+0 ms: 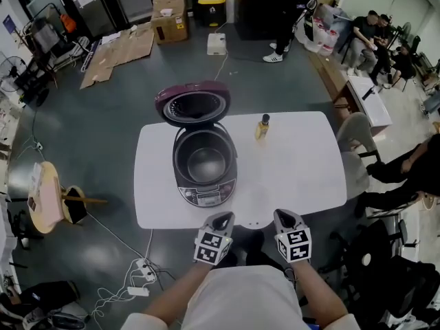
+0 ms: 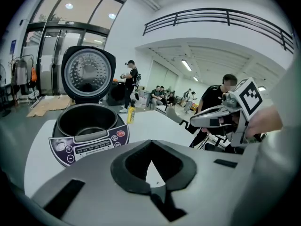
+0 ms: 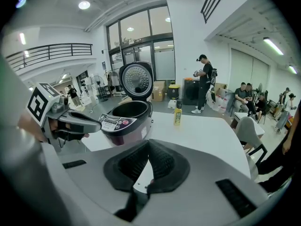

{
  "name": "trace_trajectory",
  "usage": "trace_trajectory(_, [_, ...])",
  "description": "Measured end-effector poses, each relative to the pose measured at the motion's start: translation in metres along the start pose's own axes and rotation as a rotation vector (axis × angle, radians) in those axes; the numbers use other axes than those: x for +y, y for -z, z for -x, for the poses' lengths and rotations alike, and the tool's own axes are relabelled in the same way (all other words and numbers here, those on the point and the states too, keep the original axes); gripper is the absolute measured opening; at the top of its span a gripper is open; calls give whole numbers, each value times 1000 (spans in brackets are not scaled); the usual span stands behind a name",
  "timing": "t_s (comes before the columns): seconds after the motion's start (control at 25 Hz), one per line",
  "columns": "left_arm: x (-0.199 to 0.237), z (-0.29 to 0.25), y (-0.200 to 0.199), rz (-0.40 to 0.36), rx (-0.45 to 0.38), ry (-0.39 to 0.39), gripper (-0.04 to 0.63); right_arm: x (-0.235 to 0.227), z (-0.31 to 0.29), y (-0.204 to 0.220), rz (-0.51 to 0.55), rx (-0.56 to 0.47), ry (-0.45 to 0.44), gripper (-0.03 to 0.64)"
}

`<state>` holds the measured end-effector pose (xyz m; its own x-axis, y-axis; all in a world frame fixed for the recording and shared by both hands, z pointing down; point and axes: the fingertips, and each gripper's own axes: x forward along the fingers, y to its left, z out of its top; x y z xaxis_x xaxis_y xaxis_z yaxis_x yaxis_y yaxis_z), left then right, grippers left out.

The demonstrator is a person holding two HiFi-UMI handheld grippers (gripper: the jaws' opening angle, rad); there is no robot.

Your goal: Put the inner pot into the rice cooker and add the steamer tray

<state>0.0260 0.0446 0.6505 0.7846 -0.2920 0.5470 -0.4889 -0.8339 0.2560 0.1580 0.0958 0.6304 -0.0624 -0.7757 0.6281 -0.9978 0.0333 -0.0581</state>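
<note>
bench (image 1: 295, 177) white, cooker (image 1: 205, 196) on its left half, lid (image 1: 192, 104) up and tipped away from the person. bottle (image 1: 262, 126) stands just right of the cooker, apart from it.

left tongs (image 1: 220, 217) and right tongs (image 1: 285, 216) hang side by side over the near edge of the bench, pointed at the cooker. both sets of tongs are together, pads meeting, nothing between them (each gripper view shows only bare bench through the gap).

pot (image 1: 204, 158): a dark round liner with a pale floor sits in the cooker well. it reads as the pot already seated, though i cannot rule out the bare well. tray: in no view, neither on the bench nor in the cooker.

handling, judged:
- pot is a stiff thin-walled metal bowl with some weight and likely a slick coating. take it at the rim, one jaw inside and one outside. better with both tongs on opposite sides so it hangs level. a one-sided pinch would let it swing and slip.
- tray should be light, rigid and shallow. take it by the rim or a lug if it has one. keep it flat so it drops onto the pot's lip without jamming.
- the lid leaves the well open from above and from the near side.

next need is to locate the tray.
</note>
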Motion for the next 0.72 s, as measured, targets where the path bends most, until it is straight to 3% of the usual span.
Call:
trace_trajectory(0.32, [-2,-24,18,55,54,-63,14,-15,-22,17,6,60,-73,12])
trace_trajectory(0.72, [10,-64,78,134,192,-176,39,-54,-67,82,14,243,-96,37])
